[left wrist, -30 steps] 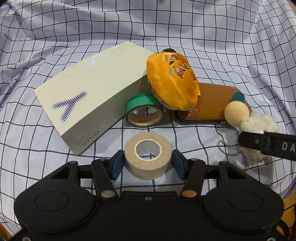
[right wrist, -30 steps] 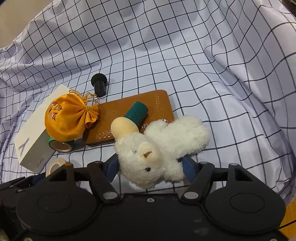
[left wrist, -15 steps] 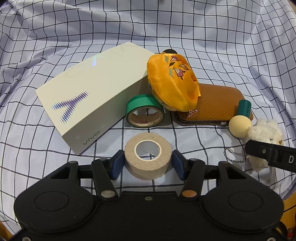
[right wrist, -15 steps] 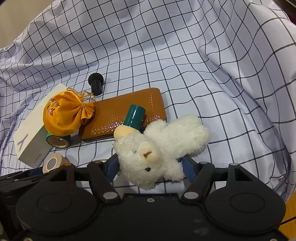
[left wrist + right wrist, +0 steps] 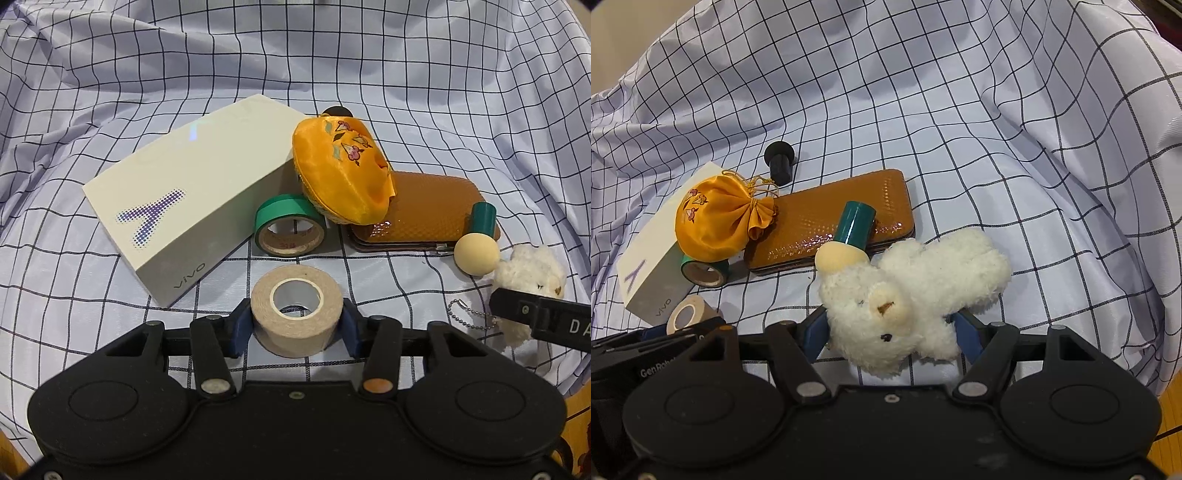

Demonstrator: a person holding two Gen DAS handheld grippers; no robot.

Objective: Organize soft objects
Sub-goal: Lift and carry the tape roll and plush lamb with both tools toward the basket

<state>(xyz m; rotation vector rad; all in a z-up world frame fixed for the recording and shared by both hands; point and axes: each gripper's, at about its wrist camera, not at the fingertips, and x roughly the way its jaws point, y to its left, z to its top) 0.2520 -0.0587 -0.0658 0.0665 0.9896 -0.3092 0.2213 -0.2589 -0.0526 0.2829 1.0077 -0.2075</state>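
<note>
Left wrist view: low, close, facing forward over the checked cloth [image 5: 369,55]. Right wrist view: from the right side, slightly higher, angled left. Both share the white box [image 5: 184,192] [image 5: 650,269], orange pouch [image 5: 340,173] [image 5: 716,221] and brown case [image 5: 428,210] [image 5: 834,218].

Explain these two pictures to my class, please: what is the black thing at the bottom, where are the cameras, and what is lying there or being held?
The black shapes are two hand-held grippers; a person works them, and each carries a camera looking along its jaws.

Left view: the left gripper has its jaws against a beige tape roll.

Right view: the right gripper grips a white plush bear.

On the checked cloth lie a white vivo box, a green tape roll, an orange pouch, a brown case, a black knob and a teal-handled ball-headed piece.
</note>
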